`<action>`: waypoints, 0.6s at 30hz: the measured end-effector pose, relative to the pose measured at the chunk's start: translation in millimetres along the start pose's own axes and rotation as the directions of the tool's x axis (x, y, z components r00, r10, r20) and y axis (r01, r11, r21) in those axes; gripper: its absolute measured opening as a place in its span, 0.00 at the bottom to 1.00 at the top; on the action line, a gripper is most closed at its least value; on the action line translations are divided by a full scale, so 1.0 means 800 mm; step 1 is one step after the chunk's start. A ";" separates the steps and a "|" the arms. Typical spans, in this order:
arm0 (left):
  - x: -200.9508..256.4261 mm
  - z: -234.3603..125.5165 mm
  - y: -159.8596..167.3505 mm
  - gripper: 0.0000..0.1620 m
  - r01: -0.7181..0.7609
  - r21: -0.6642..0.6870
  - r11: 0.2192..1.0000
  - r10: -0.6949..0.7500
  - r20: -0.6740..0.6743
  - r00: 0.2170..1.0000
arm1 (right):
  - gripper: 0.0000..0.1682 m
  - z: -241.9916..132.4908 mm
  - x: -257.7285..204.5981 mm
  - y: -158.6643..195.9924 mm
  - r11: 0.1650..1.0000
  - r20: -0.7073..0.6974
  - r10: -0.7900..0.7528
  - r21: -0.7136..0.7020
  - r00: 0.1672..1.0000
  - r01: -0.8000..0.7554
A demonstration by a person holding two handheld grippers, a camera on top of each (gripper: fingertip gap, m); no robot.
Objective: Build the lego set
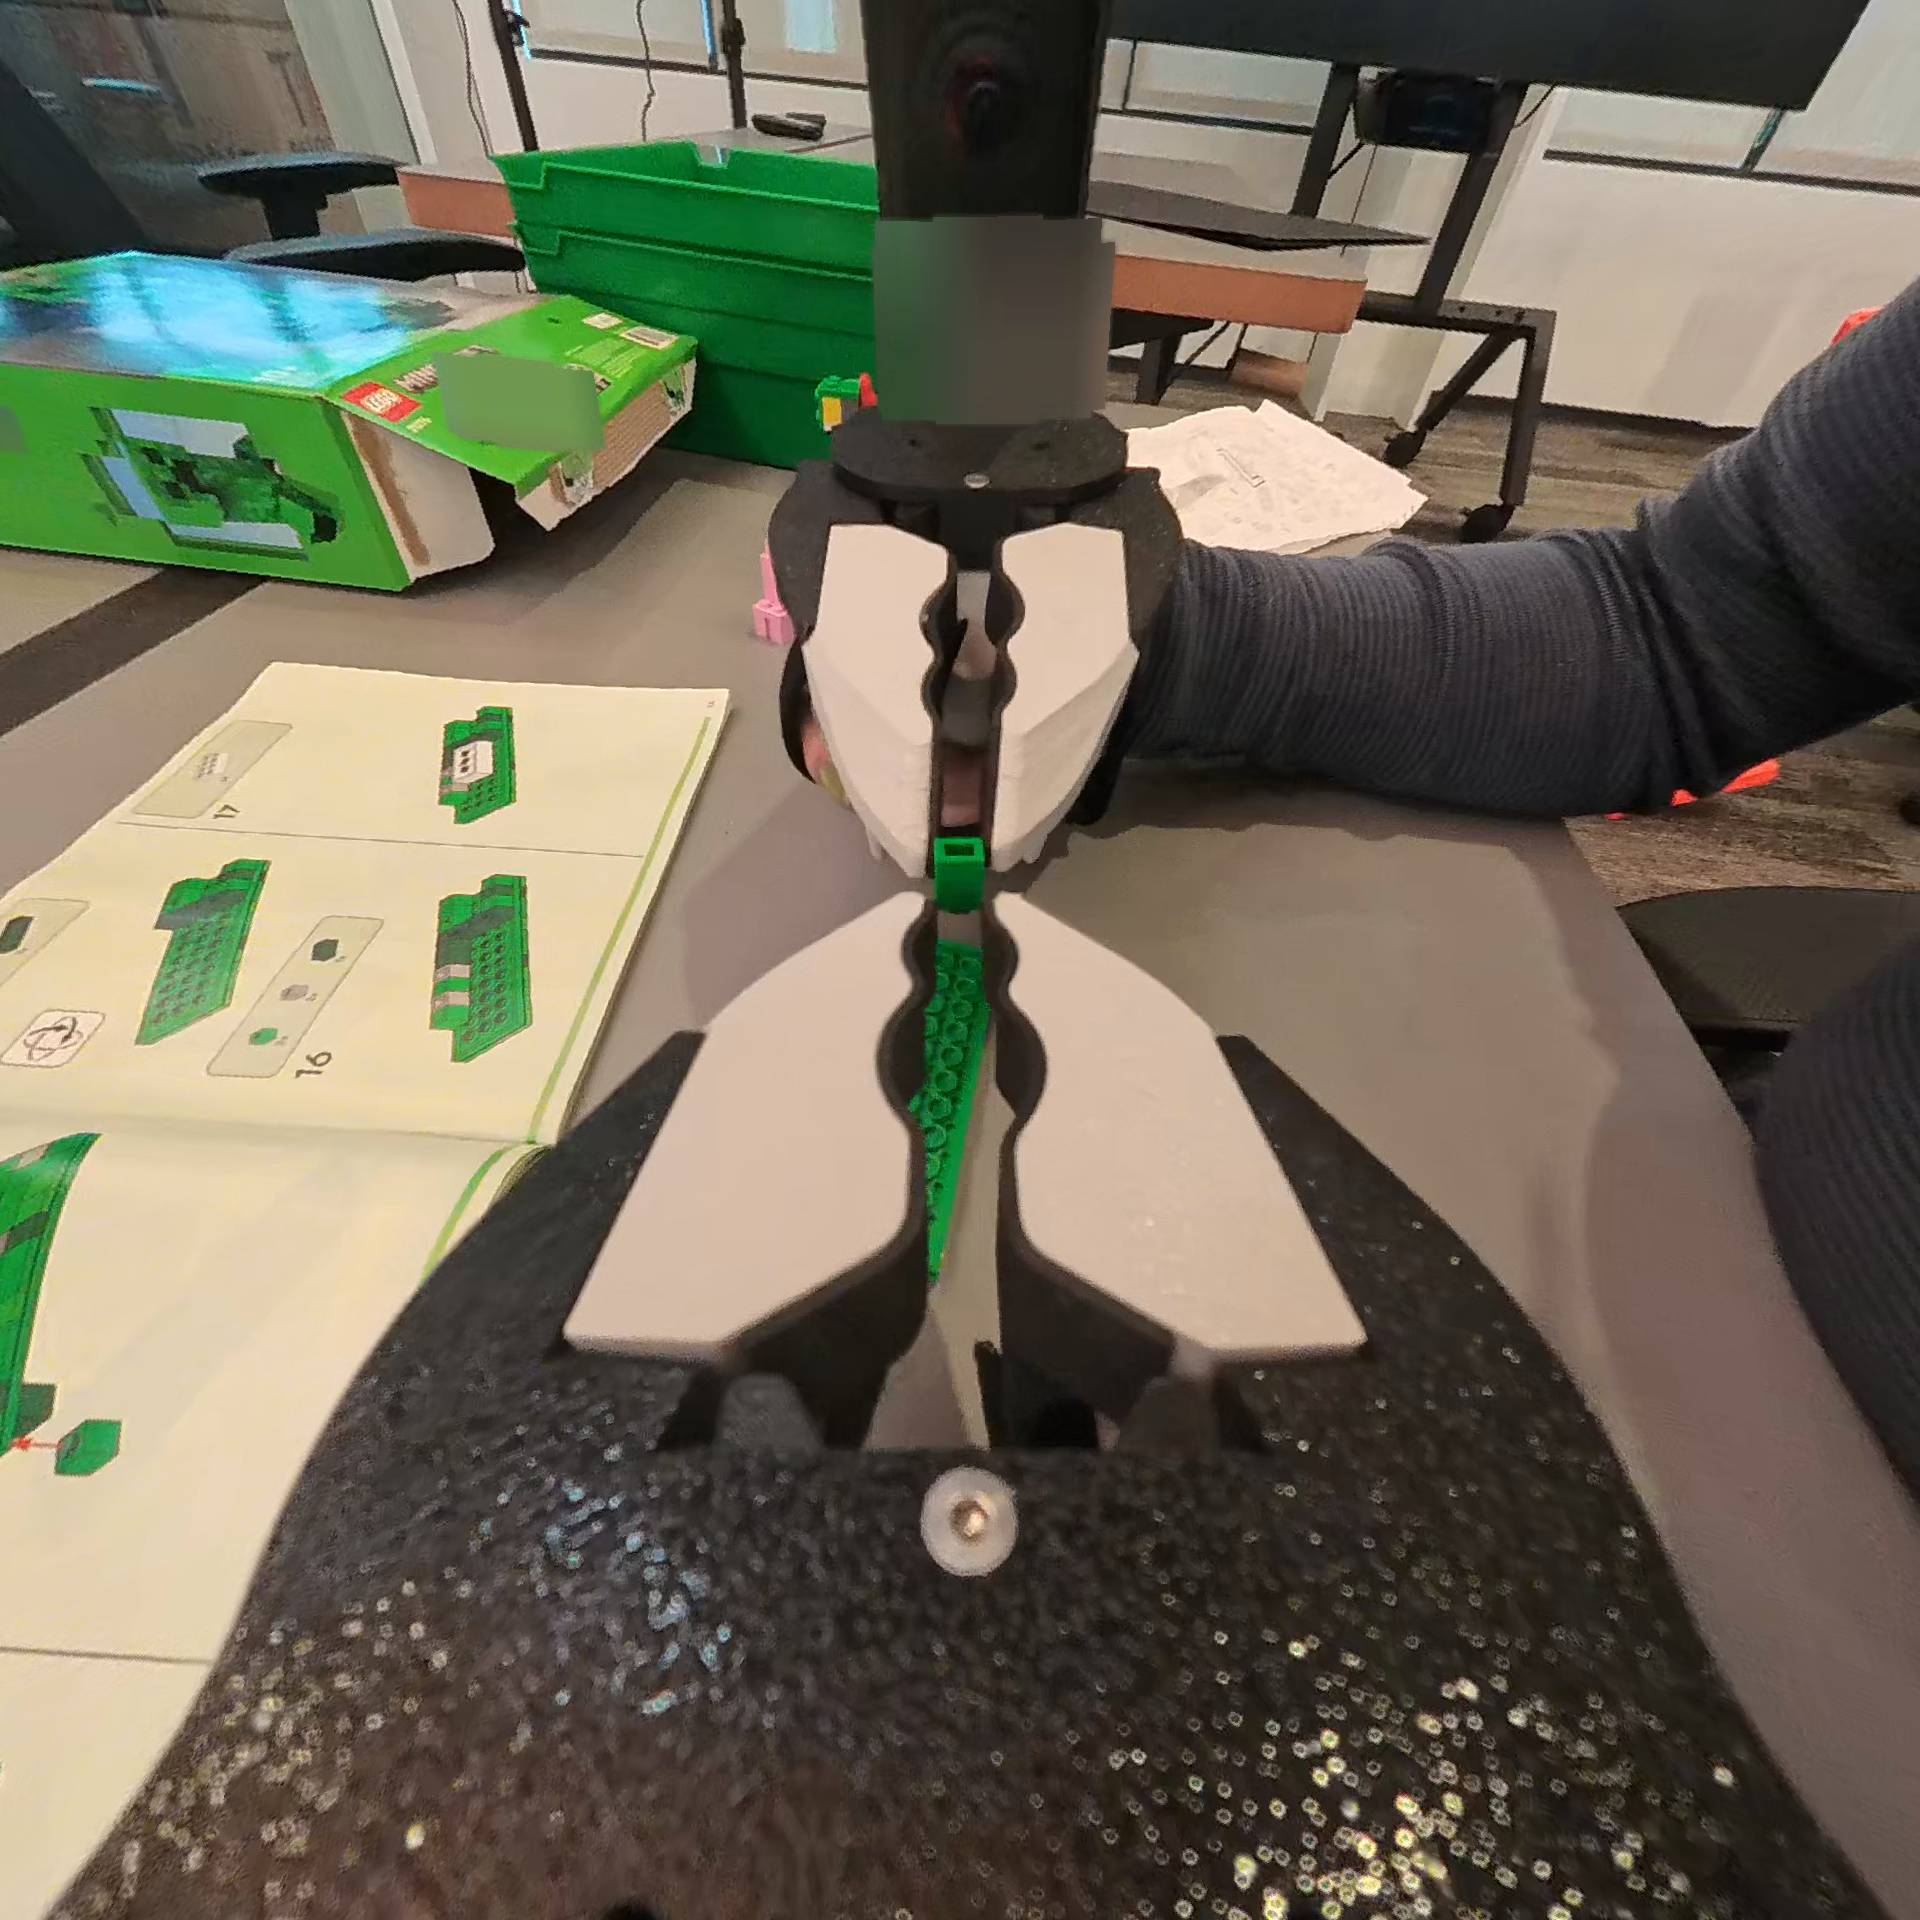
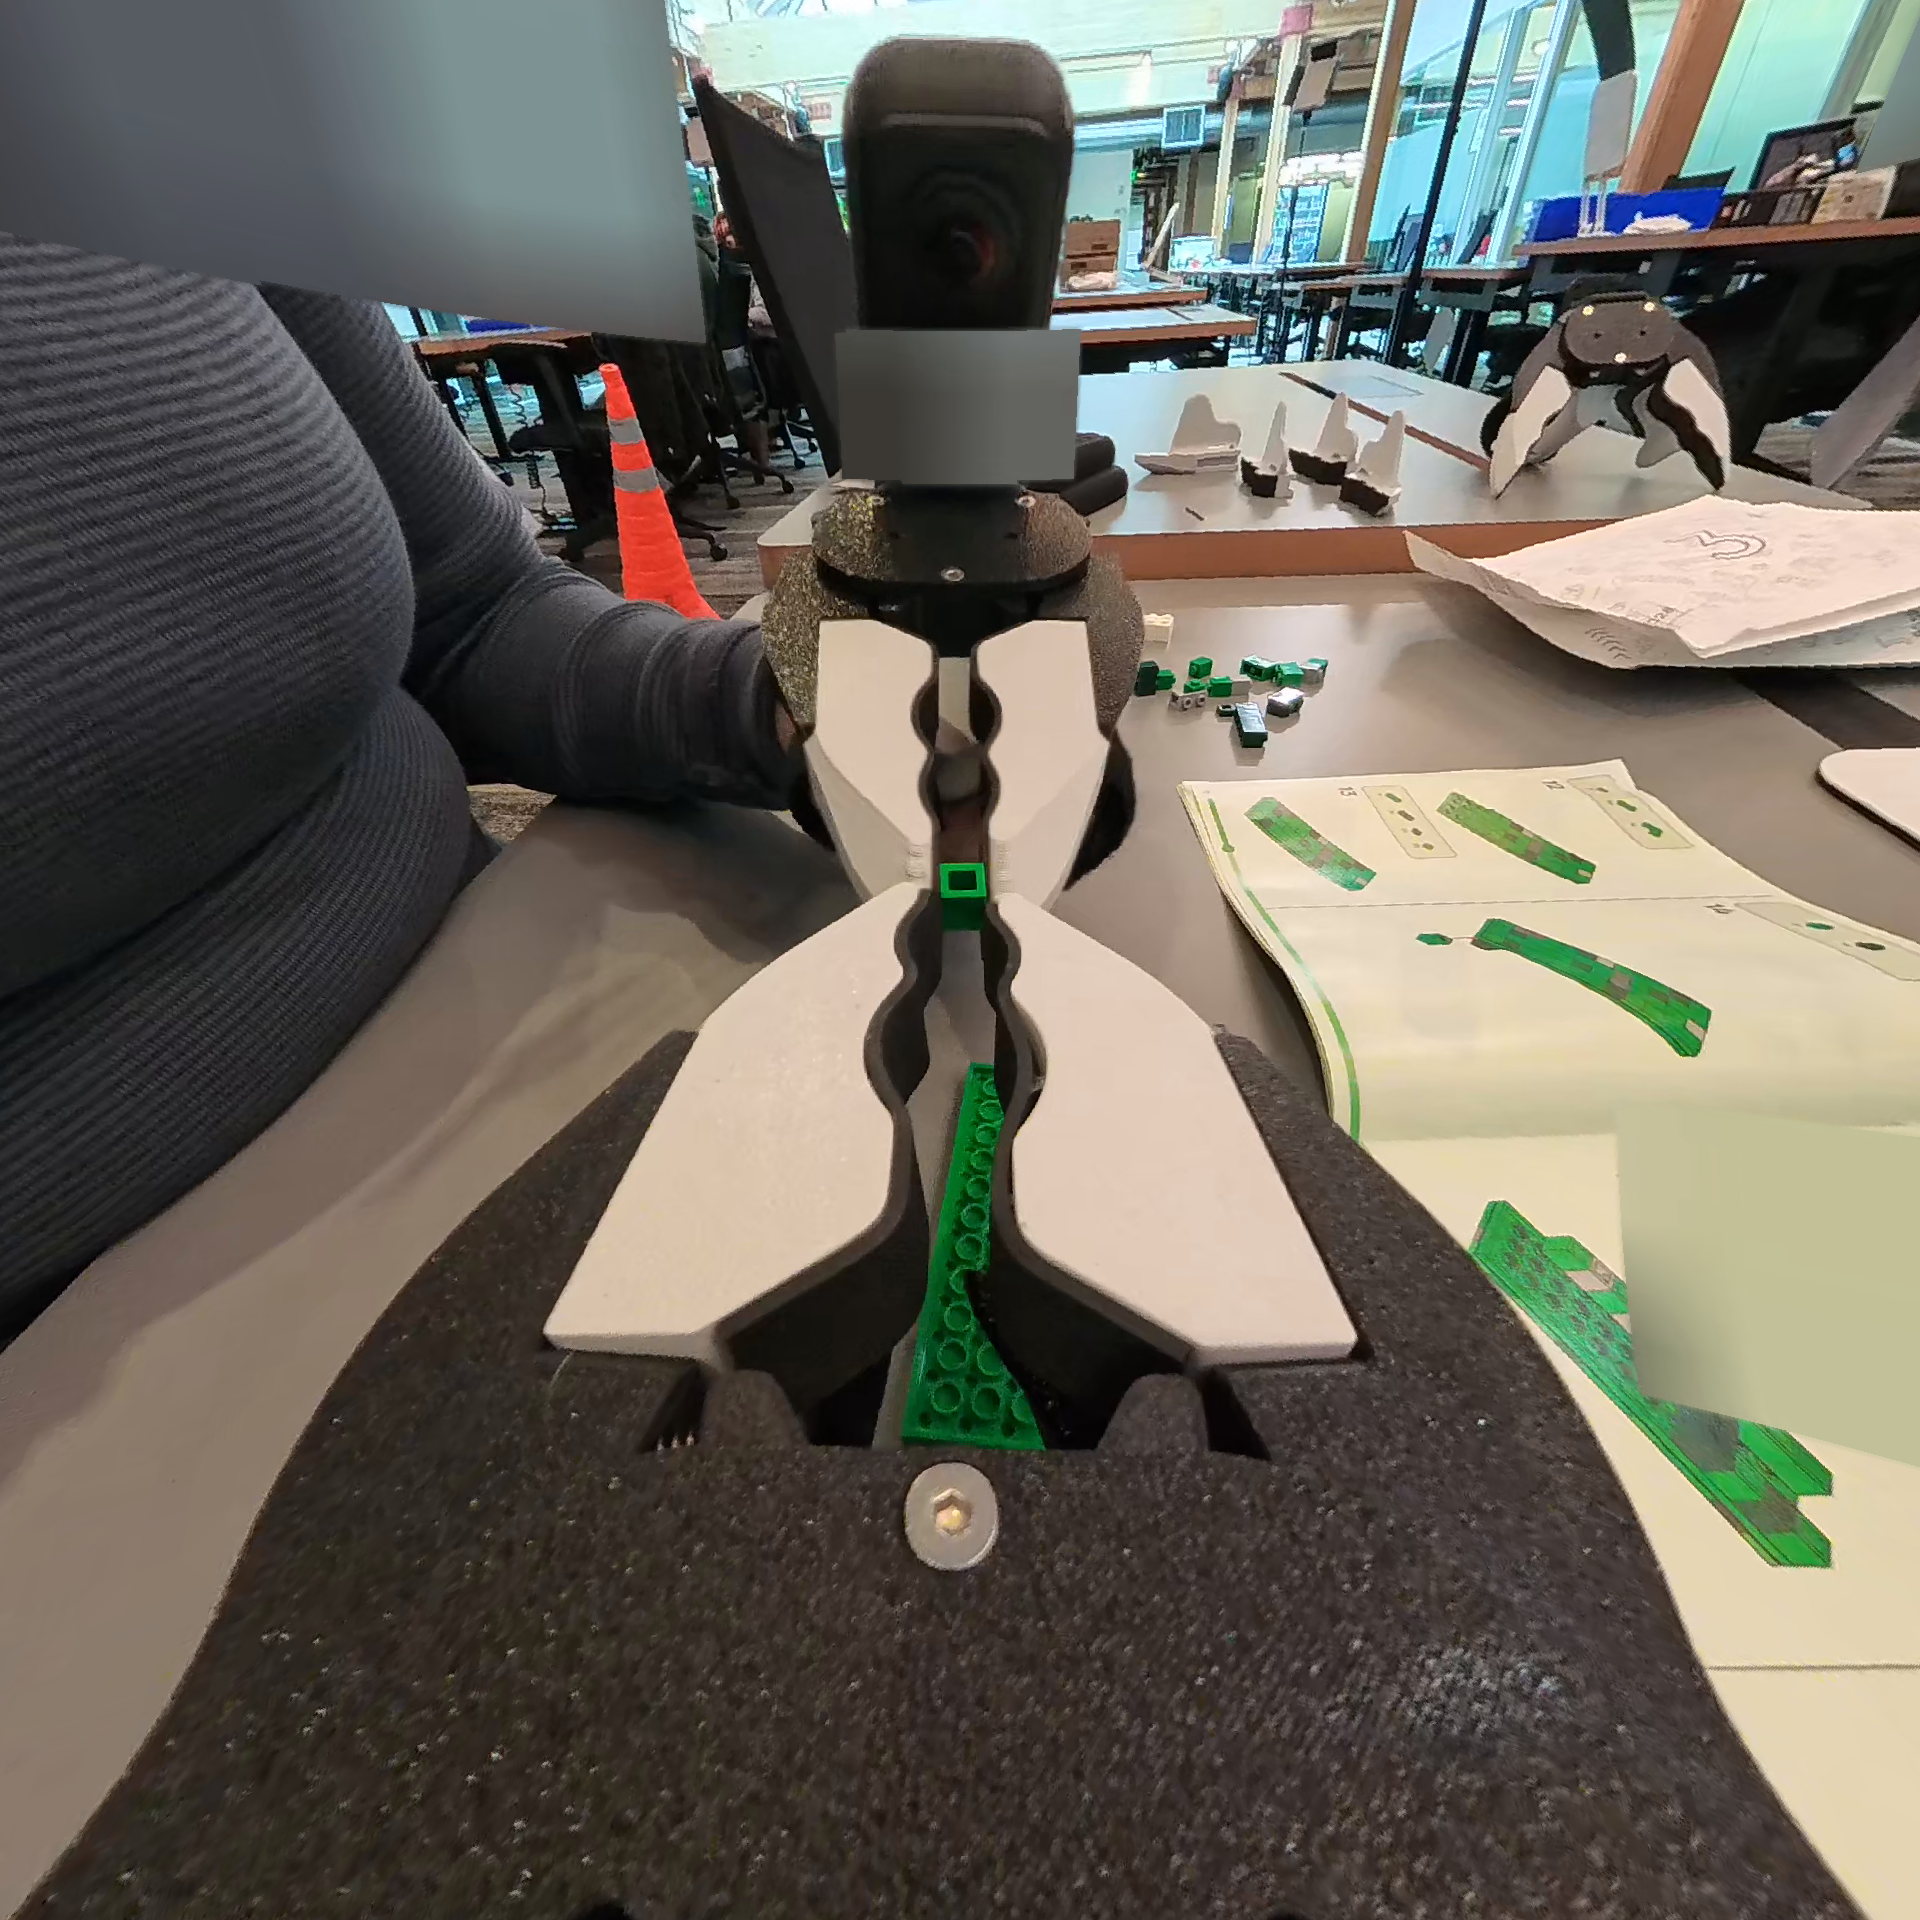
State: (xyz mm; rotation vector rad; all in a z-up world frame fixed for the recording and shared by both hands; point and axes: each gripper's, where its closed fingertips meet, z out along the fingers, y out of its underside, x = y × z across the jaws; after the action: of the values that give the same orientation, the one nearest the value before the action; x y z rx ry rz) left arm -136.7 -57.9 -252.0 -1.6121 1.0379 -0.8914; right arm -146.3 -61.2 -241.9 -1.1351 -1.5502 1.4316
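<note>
Left gripper [image 1: 958, 920] is clamped on a green studded plate [image 1: 951, 1091], which stands on edge between its fingers and runs forward to their tips. Facing it tip to tip, the right gripper [image 2: 958, 920] has its fingers drawn in around a small green brick [image 2: 961, 885] at the plate's far end, held above the grey table [image 1: 1351, 987]. From the right wrist view, a green plate also shows low in the gap near the finger bases; whether it is gripped there I cannot tell. An open instruction booklet [image 1: 343, 935] lies beside the grippers, a green box [image 1: 208, 447] sits beyond it, and loose bricks [image 2: 1236, 691] are scattered farther off.
</note>
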 end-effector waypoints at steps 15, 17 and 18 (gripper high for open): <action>0.003 0.001 0.004 0.00 -0.022 -0.024 0.999 0.022 -0.003 1.000 | 0.06 0.005 -0.003 -0.002 0.999 0.027 0.034 0.021 0.999 -0.034; 0.003 0.001 0.003 0.00 -0.021 -0.020 1.000 0.021 -0.004 1.000 | 0.06 0.005 -0.003 -0.002 0.999 0.029 0.037 0.020 0.999 -0.037; 0.003 0.001 0.003 0.00 -0.020 -0.020 1.000 0.020 -0.005 1.000 | 0.06 0.005 -0.003 -0.002 0.999 0.029 0.036 0.020 0.999 -0.037</action>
State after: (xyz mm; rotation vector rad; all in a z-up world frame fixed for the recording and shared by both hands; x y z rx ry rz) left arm -135.7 -60.1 -254.8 -1.6141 1.0677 -0.8749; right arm -149.3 -65.1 -240.7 -1.1406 -1.5376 1.4908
